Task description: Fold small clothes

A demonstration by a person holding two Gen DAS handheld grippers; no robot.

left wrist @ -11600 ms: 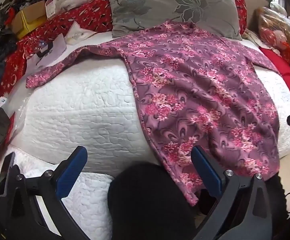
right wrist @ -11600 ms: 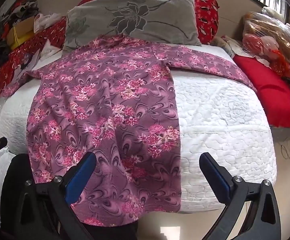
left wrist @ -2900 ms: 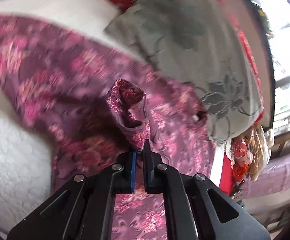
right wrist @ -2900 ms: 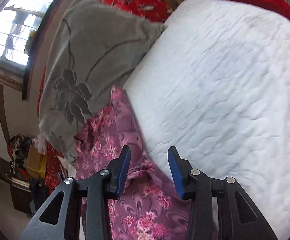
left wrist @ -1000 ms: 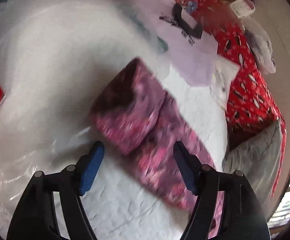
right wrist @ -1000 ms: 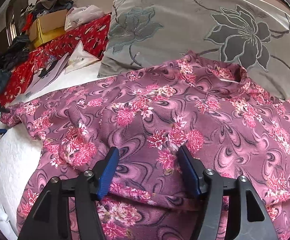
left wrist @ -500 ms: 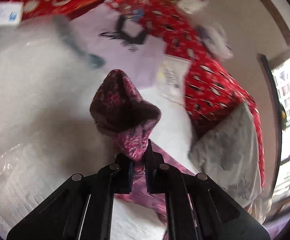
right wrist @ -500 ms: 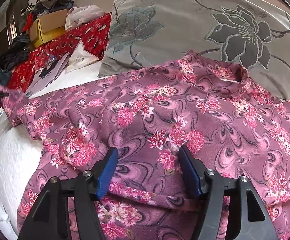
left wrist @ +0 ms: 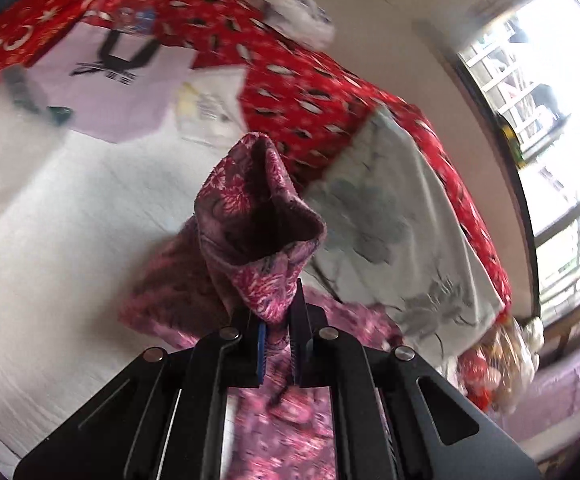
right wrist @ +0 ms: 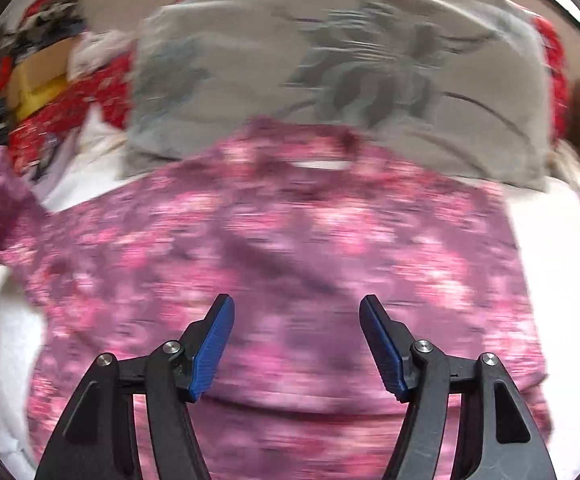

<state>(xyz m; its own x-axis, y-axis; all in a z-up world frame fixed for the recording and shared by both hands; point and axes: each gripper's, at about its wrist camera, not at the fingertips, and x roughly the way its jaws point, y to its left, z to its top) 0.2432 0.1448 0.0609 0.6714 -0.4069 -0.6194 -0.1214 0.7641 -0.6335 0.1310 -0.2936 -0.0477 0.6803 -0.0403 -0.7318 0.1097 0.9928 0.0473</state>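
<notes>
The left hand-held gripper [left wrist: 277, 350] was clamped tight on the sleeve cuff [left wrist: 261, 216] of the floral pink garment [right wrist: 290, 248] — the cuff stood up, its mouth gaping, above the white quilted bed [left wrist: 61, 232]. The right hand-held gripper [right wrist: 297, 346] hung wide apart and empty over the garment's body, which lay spread below the grey flowered pillow [right wrist: 350, 72].
</notes>
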